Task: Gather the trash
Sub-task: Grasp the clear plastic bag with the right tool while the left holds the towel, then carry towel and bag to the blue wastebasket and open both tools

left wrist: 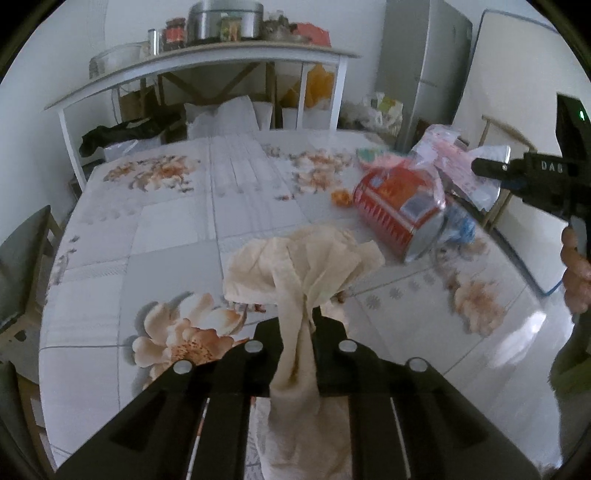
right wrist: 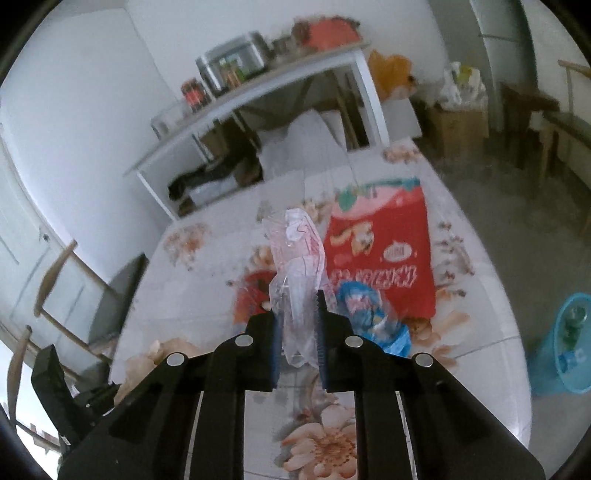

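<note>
I'm looking across a desk (left wrist: 166, 229) with a flower-print cover. Behind it stands a white shelf (left wrist: 207, 62) carrying a metal pot (left wrist: 225, 18) and jars (left wrist: 173, 35). There's a grey fridge (left wrist: 424, 66) at the far right, and a dark chair (right wrist: 118, 295) sits by the desk's left side.

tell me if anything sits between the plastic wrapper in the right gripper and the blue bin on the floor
Nothing visible does. The right gripper holds the plastic wrapper above the table, and the blue bin stands on bare floor just past the table's right edge.
</note>
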`<action>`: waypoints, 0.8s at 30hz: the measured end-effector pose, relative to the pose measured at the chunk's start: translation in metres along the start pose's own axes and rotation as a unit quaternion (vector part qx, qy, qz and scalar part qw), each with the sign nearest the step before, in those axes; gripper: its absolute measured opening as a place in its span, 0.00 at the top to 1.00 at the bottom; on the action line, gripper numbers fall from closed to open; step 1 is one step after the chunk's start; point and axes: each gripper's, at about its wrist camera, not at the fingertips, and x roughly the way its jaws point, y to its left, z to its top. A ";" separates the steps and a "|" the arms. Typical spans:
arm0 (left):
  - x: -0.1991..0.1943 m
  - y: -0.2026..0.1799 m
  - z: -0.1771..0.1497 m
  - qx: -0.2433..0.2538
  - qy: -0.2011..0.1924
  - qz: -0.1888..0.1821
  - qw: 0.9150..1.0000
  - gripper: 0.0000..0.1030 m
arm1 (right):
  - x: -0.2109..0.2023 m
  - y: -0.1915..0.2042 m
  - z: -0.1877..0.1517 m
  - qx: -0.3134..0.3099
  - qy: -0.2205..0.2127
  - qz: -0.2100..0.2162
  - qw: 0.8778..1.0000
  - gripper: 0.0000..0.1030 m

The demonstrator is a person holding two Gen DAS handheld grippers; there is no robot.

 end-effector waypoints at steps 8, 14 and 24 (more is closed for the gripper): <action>-0.053 -0.009 0.021 -0.002 -0.070 -0.033 0.997 0.92 | -0.058 -0.004 0.017 0.028 -0.075 0.065 0.995 0.87; -0.078 -0.037 0.041 0.018 -0.099 -0.076 0.992 0.92 | -0.103 -0.021 0.013 0.045 -0.119 0.086 0.988 0.87; -0.074 -0.163 0.100 0.098 -0.101 -0.229 0.963 0.92 | -0.202 -0.110 -0.017 0.110 -0.206 -0.033 0.972 0.87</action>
